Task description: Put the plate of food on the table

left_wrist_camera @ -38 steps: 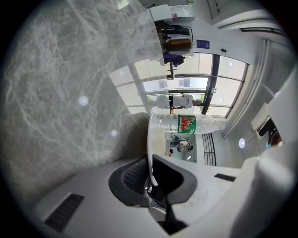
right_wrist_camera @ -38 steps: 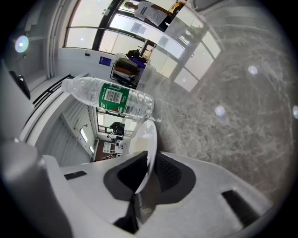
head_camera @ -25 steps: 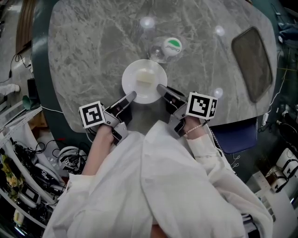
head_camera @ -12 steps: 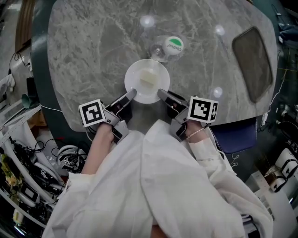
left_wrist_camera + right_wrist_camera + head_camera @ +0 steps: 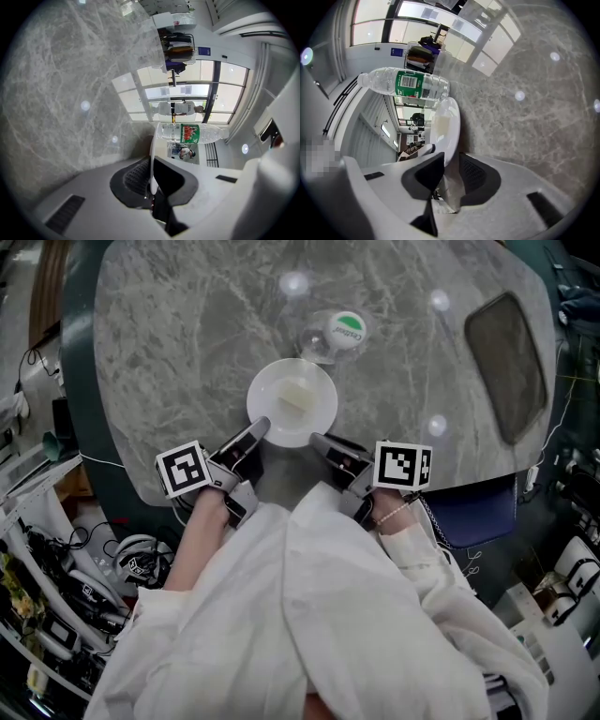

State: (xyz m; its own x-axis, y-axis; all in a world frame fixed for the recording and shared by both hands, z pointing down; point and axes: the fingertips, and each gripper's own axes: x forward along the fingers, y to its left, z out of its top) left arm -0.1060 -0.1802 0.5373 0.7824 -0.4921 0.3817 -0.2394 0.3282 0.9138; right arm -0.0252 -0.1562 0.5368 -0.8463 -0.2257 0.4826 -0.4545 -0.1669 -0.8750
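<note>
Head view: the plate (image 5: 292, 401) sits on the grey marble table (image 5: 178, 334), midway along the near edge and a little in from it. A pale piece of food (image 5: 296, 395) lies on its middle. Just beyond the plate, toward the far edge, a clear bottle (image 5: 333, 334) with a green label lies on its side. The left gripper (image 5: 258, 427) reaches in from the near edge and meets the plate's near left rim. The right gripper (image 5: 319, 440) comes in at the plate's near right rim. A dark pad (image 5: 506, 367) lies well apart by the right edge. White sleeves (image 5: 309, 615) fill the bottom of the view.

Left gripper view: the left gripper (image 5: 151, 180) has its jaws clenched on the plate (image 5: 151, 152), whose thin rim is seen edge-on and pinched between the pads. The table (image 5: 56, 84) fills the left side, and the bottle (image 5: 187, 132) lies past the plate.

Right gripper view: the right gripper (image 5: 447, 176) is opening its jaws. The rim of the plate (image 5: 449, 123) is between them, with a gap to the pads, so it is not gripped. The food (image 5: 439, 124) shows pale on the plate, the bottle (image 5: 408, 84) lies beyond it, and the table (image 5: 534, 108) spreads to the right.
</note>
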